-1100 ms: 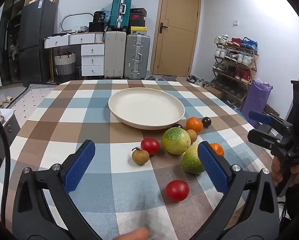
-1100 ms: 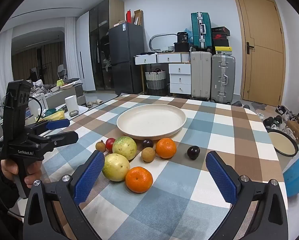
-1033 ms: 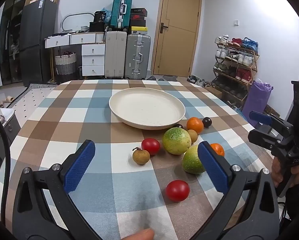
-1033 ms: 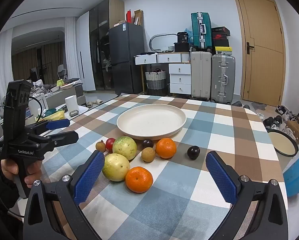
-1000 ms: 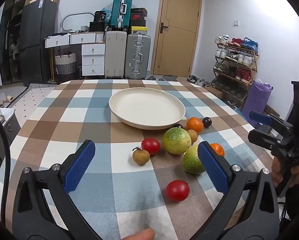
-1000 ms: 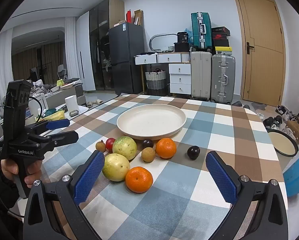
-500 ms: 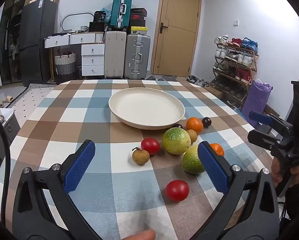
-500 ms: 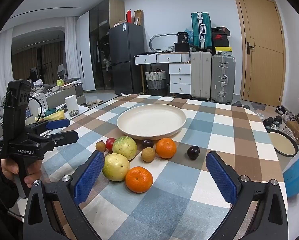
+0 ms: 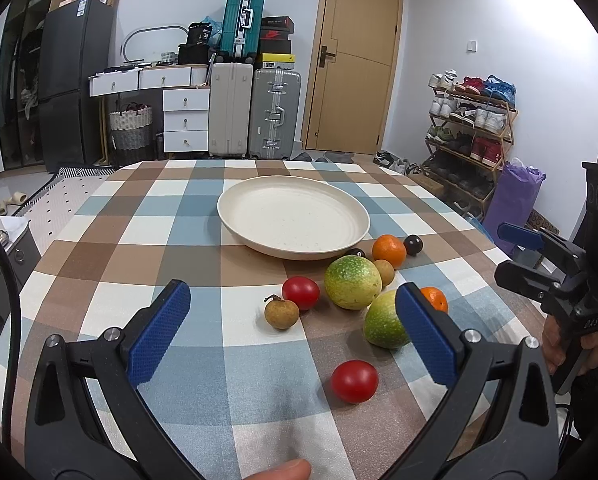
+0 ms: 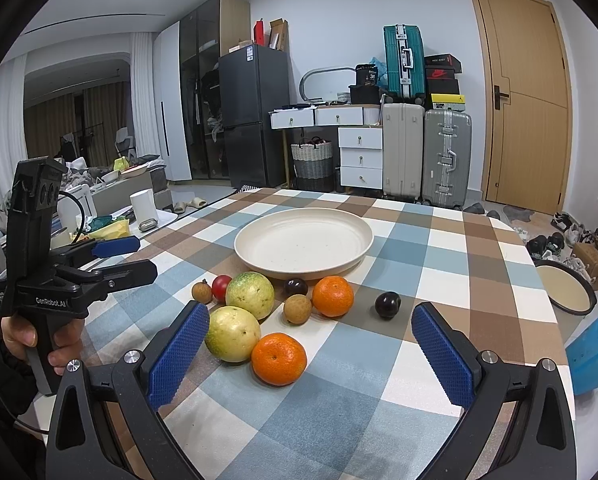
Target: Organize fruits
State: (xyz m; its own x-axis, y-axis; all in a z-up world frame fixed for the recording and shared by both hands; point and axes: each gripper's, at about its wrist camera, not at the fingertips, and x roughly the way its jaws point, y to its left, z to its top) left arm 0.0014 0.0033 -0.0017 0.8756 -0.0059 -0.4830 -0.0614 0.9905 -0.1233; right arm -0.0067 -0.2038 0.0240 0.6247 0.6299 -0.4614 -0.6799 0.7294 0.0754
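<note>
A cream plate [image 9: 293, 216] [image 10: 304, 242] sits bare in the middle of the checked table. In front of it lie several fruits: two green-yellow round ones [image 9: 352, 282] [image 10: 232, 333], two oranges [image 10: 278, 358] [image 10: 333, 295], two red tomatoes [image 9: 354, 375] [image 9: 300, 292], brown longans [image 9: 281, 312] [image 10: 297, 309] and dark plums [image 10: 387, 305]. My left gripper [image 9: 291, 334] hangs open above the near table, with the loose tomato between its fingers' line. My right gripper [image 10: 309, 346] is open too, hovering just before the nearest orange. Neither holds anything.
Suitcases [image 9: 255, 112], drawers and a door stand behind the table. A shoe rack [image 9: 469, 120] is on the right. A round tray [image 10: 567, 288] and a blue bag [image 10: 591, 350] lie past the table's right edge. A side table with a white cup [image 10: 143, 205] stands left.
</note>
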